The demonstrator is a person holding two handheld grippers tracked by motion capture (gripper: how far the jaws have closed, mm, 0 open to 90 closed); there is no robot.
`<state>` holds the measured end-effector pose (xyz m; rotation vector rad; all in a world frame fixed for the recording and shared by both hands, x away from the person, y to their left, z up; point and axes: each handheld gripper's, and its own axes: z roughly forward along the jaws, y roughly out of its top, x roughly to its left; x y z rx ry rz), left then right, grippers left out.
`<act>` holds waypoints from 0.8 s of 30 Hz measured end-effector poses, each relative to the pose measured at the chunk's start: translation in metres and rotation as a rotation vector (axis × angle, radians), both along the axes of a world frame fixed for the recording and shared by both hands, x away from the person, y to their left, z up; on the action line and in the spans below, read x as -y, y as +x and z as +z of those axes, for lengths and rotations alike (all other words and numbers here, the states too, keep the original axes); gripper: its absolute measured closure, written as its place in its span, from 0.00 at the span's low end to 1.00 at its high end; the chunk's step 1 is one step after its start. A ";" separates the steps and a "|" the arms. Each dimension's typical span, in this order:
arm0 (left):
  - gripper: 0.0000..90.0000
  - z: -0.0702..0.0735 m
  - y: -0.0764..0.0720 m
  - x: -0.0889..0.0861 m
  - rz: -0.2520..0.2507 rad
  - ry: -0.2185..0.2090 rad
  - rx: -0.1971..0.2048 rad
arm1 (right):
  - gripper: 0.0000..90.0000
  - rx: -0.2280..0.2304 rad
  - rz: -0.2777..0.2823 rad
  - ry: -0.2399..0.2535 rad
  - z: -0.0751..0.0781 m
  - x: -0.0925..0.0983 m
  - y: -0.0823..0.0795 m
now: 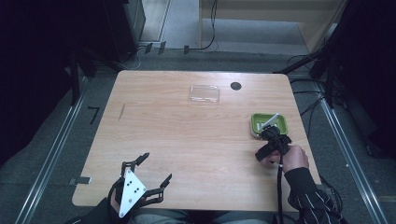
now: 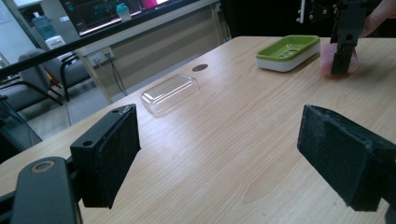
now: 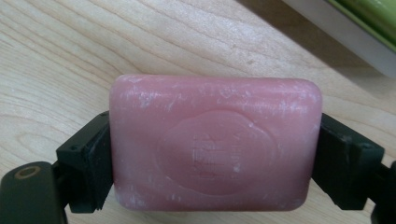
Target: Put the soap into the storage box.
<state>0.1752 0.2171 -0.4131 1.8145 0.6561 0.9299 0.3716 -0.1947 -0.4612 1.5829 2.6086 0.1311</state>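
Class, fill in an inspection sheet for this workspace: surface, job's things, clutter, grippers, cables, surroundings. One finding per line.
Surface: wooden table, dry, with a dark round hole near the far edge.
Job's things: pink soap bar; green soap dish on the table; clear plastic lid lying apart.
Clutter: nothing seen.
Grippers: left gripper open, empty; right gripper shut on the soap beside the dish.
Cables: black cable trailing from the right gripper.
Surroundings: grey floor, metal rails, floor cables.
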 end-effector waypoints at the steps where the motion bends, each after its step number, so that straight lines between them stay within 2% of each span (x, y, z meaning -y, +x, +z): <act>1: 0.15 0.000 0.000 0.000 -0.001 0.001 0.000 | 0.15 -0.001 -0.002 0.000 0.002 0.001 0.000; 12: 0.15 0.000 0.000 0.000 -0.001 0.000 -0.001 | 0.15 0.027 0.010 -0.017 0.009 0.003 0.001; 24: 0.15 0.000 0.000 0.001 -0.003 0.002 -0.003 | 0.16 0.050 -0.002 -0.011 0.017 0.007 0.003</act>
